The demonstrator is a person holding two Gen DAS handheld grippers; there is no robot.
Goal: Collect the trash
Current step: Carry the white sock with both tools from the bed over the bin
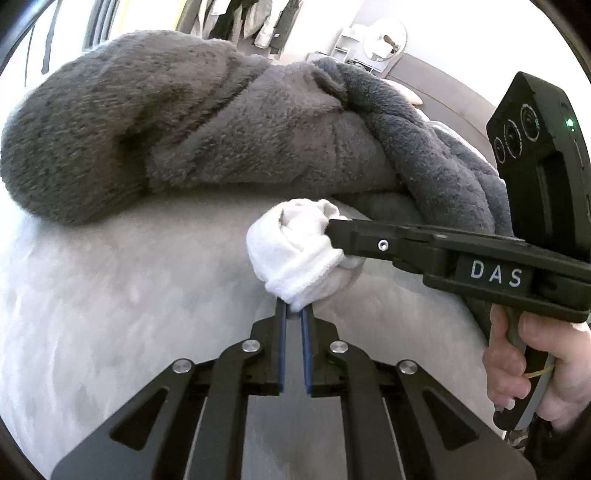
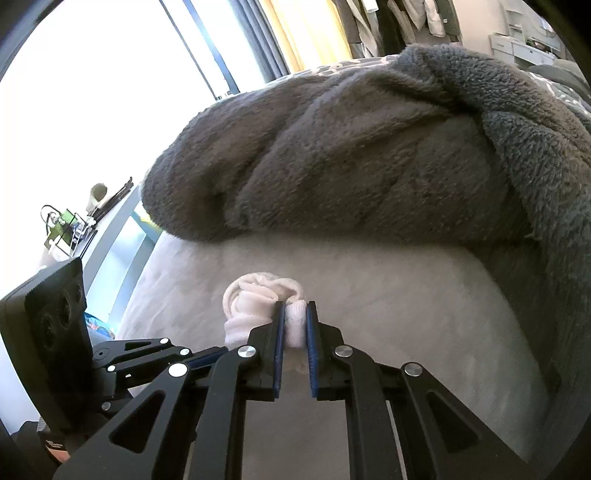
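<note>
A bunched white sock [image 1: 295, 251] lies on a pale fluffy bed cover [image 1: 129, 295]. My left gripper [image 1: 294, 309] is shut on the sock's near cuff edge. My right gripper [image 2: 295, 314] is shut on the other side of the same sock [image 2: 255, 302], with white fabric squeezed between its blue pads [image 2: 312, 343]. In the left wrist view the right gripper [image 1: 332, 230] comes in from the right, held by a hand [image 1: 524, 365]. In the right wrist view the left gripper [image 2: 218, 356] reaches in from the lower left.
A large grey fleece blanket [image 1: 184, 122] is heaped just behind the sock, with a darker grey one [image 1: 443, 158] to its right. A window [image 2: 92, 92] and a cluttered sill [image 2: 70, 229] lie left. Clothes hang at the back [image 1: 266, 22].
</note>
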